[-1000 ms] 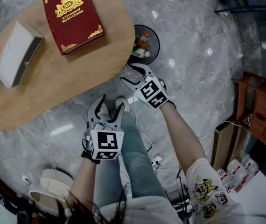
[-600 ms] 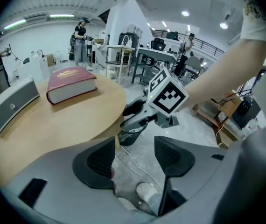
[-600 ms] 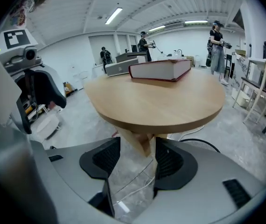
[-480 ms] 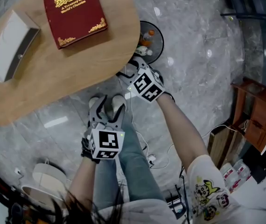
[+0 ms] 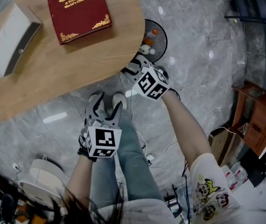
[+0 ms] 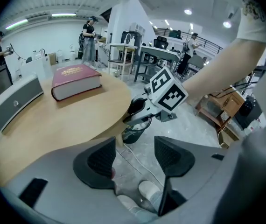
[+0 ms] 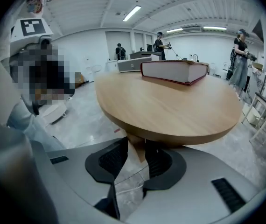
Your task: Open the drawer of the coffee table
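The right tool (image 5: 134,70) is the nearer one. It sits right at the near rim of the counter (image 5: 77,64), tucked just under the top. Its jaws have just been closing and now look pinched on a small wooden piece (image 7: 136,149) that hangs down from the rim. I think that is the drawer's pull. The drawer itself is hidden under the top, so it likely slides out toward the person. The left tool (image 5: 108,105) hangs over the person's legs, jaws apart, holding nothing.
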Tool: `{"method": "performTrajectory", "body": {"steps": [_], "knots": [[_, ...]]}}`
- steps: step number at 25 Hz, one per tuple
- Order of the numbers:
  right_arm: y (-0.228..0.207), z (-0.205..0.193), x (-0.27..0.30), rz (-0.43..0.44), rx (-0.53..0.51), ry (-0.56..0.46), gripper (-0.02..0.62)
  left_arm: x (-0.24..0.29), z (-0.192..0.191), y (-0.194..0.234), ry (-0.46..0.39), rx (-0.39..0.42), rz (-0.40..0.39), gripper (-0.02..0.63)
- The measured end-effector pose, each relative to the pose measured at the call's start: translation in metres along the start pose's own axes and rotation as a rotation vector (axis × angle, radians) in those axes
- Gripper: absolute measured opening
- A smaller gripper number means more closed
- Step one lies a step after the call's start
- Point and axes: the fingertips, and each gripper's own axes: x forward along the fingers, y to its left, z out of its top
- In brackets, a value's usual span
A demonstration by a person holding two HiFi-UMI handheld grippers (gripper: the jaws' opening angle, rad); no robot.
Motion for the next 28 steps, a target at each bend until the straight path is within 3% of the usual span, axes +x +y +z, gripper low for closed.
{"method": "performTrajectory", "body": {"steps": [11,16,20,24,28], "knots": [[0.002,0.0,-0.007,0.087,-0.103,-0.051,0.077,-0.008,-0.006,0.01,0.023,0.012,0.015,0.247],[0.017,-0.006,-0.015,0.159,-0.277,-0.004,0.065,-0.009,-0.014,0.012,0.04,0.027,0.021,0.247],[0.026,-0.01,-0.019,0.196,-0.343,0.021,0.06,-0.009,-0.017,0.017,0.05,0.029,0.044,0.247],[0.041,-0.018,-0.026,0.251,-0.418,0.049,0.057,-0.007,-0.022,0.024,0.074,0.094,0.073,0.247],[0.063,-0.033,-0.033,0.306,-0.486,0.093,0.057,0.0,-0.038,0.035,0.148,0.216,0.116,0.247]]}}
